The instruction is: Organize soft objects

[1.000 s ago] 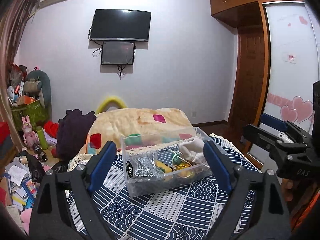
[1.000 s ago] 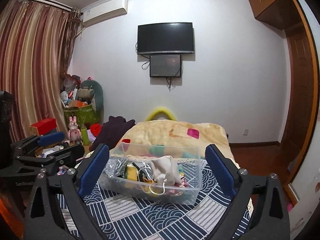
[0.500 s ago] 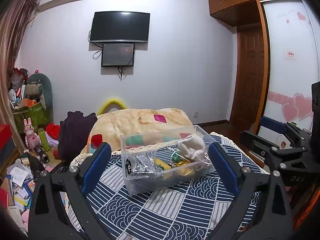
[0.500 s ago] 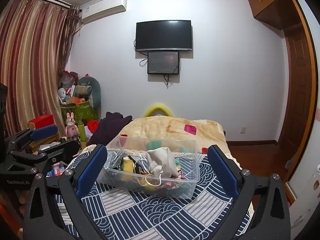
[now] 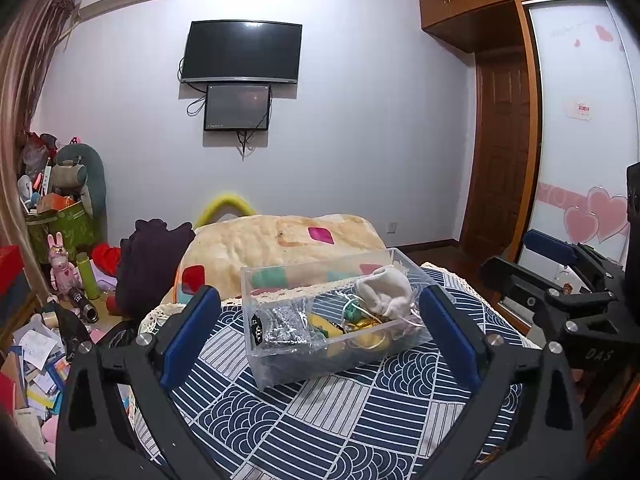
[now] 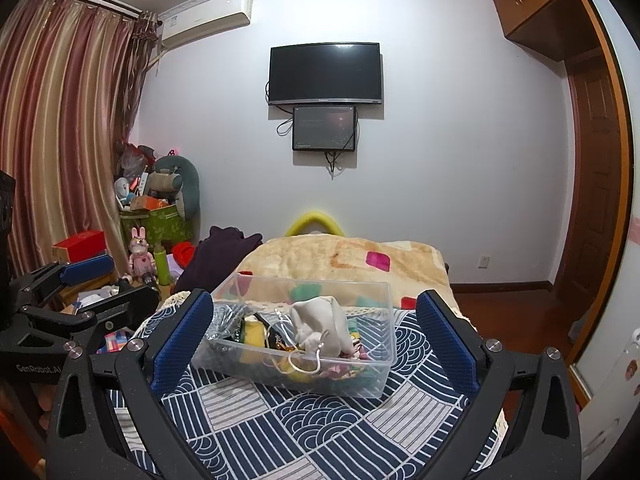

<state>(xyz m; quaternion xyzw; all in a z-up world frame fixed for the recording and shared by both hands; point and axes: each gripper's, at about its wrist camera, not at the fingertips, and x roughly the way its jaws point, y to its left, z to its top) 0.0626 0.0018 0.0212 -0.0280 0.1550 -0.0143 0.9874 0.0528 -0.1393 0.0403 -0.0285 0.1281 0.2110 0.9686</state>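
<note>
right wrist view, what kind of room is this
Most likely a home bedroom: a blanket-covered bed, a wall-mounted TV, curtains and a built-in wardrobe.

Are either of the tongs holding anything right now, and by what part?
Nothing is held. The left tongs and right tongs are both open, short of the clear box on the bed.

Both claws hang side by side, level and pointing forward, the left claw (image 5: 320,332) spread wide with nothing between its blue pads, and the right claw (image 6: 314,330) just as wide, holding nothing.
</note>
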